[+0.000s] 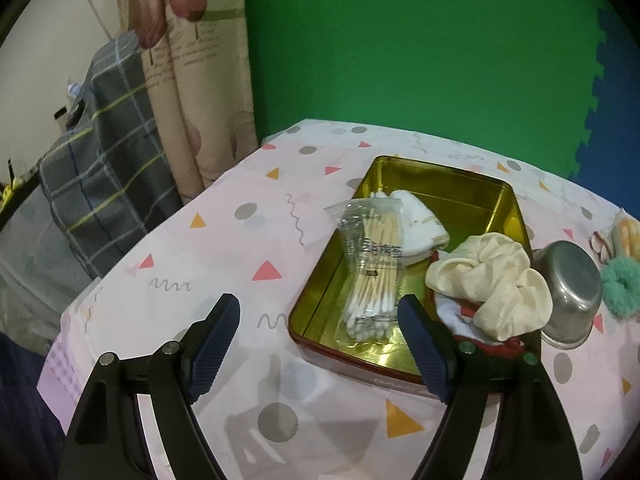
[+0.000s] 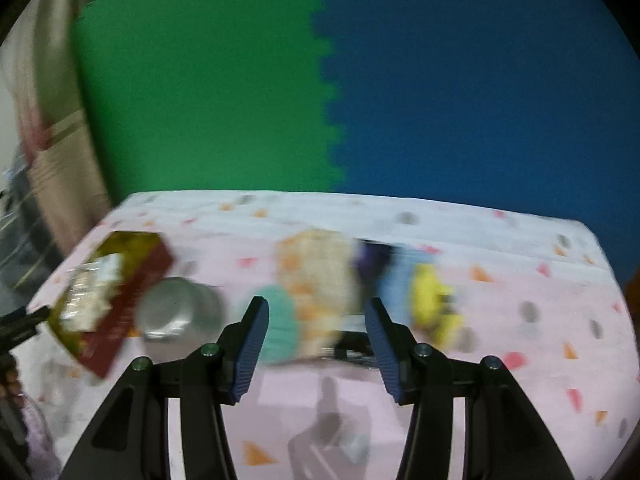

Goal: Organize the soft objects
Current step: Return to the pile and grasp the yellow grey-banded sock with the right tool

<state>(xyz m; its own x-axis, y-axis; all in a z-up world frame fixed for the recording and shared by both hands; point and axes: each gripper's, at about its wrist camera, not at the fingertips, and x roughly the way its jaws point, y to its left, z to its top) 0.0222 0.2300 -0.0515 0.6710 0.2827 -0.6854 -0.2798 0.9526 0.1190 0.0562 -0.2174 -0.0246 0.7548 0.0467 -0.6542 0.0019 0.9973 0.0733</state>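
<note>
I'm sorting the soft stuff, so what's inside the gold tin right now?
The gold tin holds a bag of cotton swabs, a white folded cloth and a cream scrunchie lying on red-and-white fabric. Anything beneath these is covered.

The left tool (image 1: 319, 312) has two glossy black arms, each ending in a dark blue ribbed pad (image 1: 216, 344), with round silver-grey pivot screws on the linkages. The right tool (image 2: 317, 314) is built alike: black curved arms, blue ribbed pads (image 2: 251, 346), dark greenish screw heads.
</note>
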